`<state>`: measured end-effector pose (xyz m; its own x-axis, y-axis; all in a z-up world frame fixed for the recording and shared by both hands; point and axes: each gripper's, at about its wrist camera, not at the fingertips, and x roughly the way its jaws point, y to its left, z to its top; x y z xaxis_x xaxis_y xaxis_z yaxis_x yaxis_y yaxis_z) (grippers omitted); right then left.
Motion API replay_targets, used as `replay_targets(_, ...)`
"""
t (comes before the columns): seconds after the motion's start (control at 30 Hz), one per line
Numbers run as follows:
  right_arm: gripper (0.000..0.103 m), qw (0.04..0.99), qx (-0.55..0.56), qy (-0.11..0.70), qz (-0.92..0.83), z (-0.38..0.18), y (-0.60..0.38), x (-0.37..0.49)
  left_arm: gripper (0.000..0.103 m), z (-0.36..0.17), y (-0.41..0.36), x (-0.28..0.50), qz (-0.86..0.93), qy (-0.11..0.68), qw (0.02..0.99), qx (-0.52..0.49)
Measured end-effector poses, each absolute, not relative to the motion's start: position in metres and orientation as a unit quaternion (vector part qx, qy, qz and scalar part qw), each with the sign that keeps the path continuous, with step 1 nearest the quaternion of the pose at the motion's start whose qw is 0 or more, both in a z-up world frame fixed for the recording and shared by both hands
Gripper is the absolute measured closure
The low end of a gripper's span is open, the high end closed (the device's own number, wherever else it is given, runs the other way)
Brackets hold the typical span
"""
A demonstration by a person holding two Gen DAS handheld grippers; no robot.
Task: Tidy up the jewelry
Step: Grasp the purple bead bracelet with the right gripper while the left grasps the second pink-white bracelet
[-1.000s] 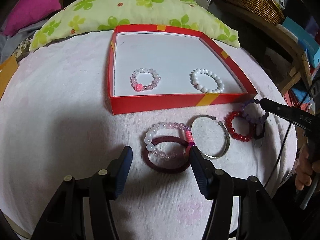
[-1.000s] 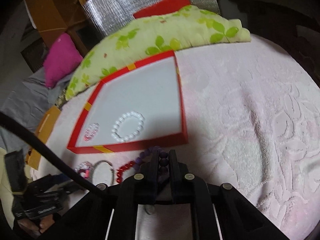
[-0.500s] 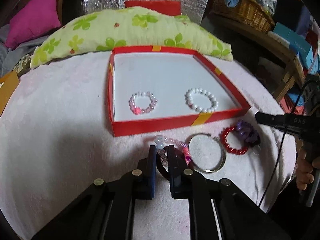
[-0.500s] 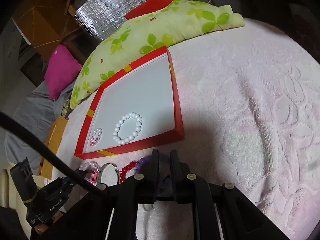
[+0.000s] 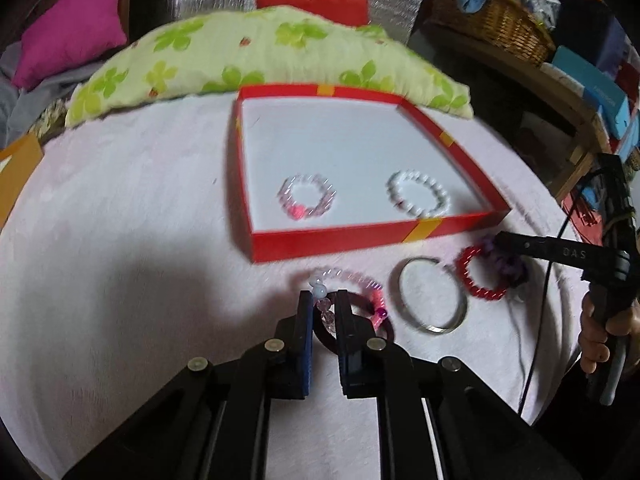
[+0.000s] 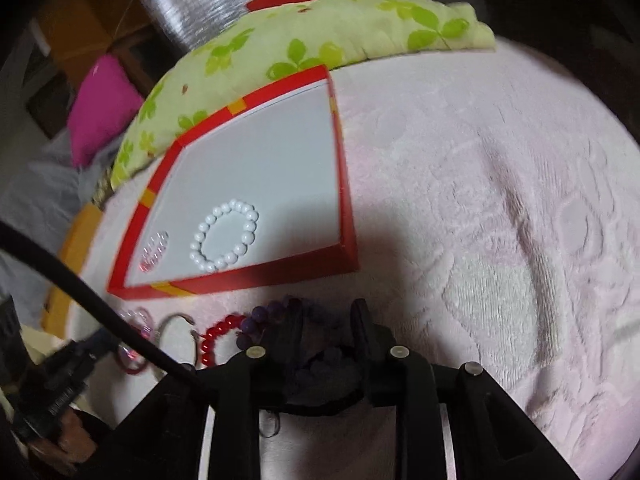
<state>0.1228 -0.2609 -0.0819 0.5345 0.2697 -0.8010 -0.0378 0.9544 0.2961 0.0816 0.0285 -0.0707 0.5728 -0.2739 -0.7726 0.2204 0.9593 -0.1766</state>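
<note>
A red box (image 5: pixel 332 236) with a white floor holds a pink bead bracelet (image 5: pixel 306 200) and a white pearl bracelet (image 5: pixel 418 199). In front of it lie a silver bangle (image 5: pixel 434 295), a red bead bracelet (image 5: pixel 480 274), a purple bead bracelet (image 5: pixel 506 268) and a dark hair tie (image 5: pixel 360 322). My left gripper (image 5: pixel 323 300) is shut on a clear pink bead bracelet (image 5: pixel 322 304). My right gripper (image 6: pixel 326 312) is open, its jaws on either side of the purple bracelet (image 6: pixel 264 314). The box (image 6: pixel 344 200) also shows in the right wrist view.
A green flowered pillow (image 5: pixel 260 56) lies behind the box on the pink textured cloth (image 5: pixel 120 220). A magenta cushion (image 5: pixel 68 28) sits far left, a wicker basket (image 5: pixel 500 16) and shelves far right. An orange box (image 5: pixel 16 168) is at the left edge.
My left gripper closed on the clear pink bead bracelet and holds it. My right gripper, shut on the purple bracelet before, has opened its jaws around it.
</note>
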Motion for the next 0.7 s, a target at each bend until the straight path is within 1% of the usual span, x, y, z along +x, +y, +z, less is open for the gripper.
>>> replay_targets(0.03,0.086,0.872,0.105,0.470,0.087,-0.081,-0.256,0.121,0.092,-0.072,0.030,0.083,-0.139,0.446,0.884,-0.033)
replay_targets(0.13,0.092,0.881,0.083,0.459,0.082,-0.078,-0.251,0.118,0.091,-0.076,0.034,0.084,-0.142,0.456,0.878,-0.041)
replay_targets(0.17,0.092,0.885,0.080,0.451,0.082,-0.075,-0.250,0.117,0.090,-0.077,0.035,0.084,-0.141,0.458,0.877,-0.041)
replay_targets(0.23,0.092,0.894,0.079,0.433,0.087,-0.068,-0.250,0.112,0.082,-0.080,0.035,0.086,-0.137,0.462,0.875,-0.041)
replay_targets(0.27,0.092,0.897,0.079,0.426,0.089,-0.065,-0.250,0.110,0.074,-0.080,0.035,0.086,-0.135,0.464,0.875,-0.041)
replay_targets(0.3,0.092,0.900,0.080,0.419,0.093,-0.062,-0.250,0.109,0.072,-0.081,0.036,0.087,-0.132,0.464,0.875,-0.043)
replay_targets(0.53,0.092,0.900,0.093,0.413,0.102,-0.057,-0.252,0.103,0.073,-0.085,0.038,0.095,-0.139,0.460,0.875,-0.060)
replay_targets(0.57,0.092,0.899,0.098,0.414,0.102,-0.058,-0.253,0.104,0.079,-0.085,0.039,0.096,-0.144,0.459,0.874,-0.065)
replay_targets(0.6,0.092,0.899,0.104,0.414,0.101,-0.058,-0.255,0.105,0.093,-0.084,0.039,0.096,-0.148,0.458,0.873,-0.072)
replay_targets(0.7,0.092,0.891,0.142,0.419,0.102,-0.059,-0.268,0.109,0.093,-0.078,0.043,0.096,-0.151,0.445,0.879,-0.084)
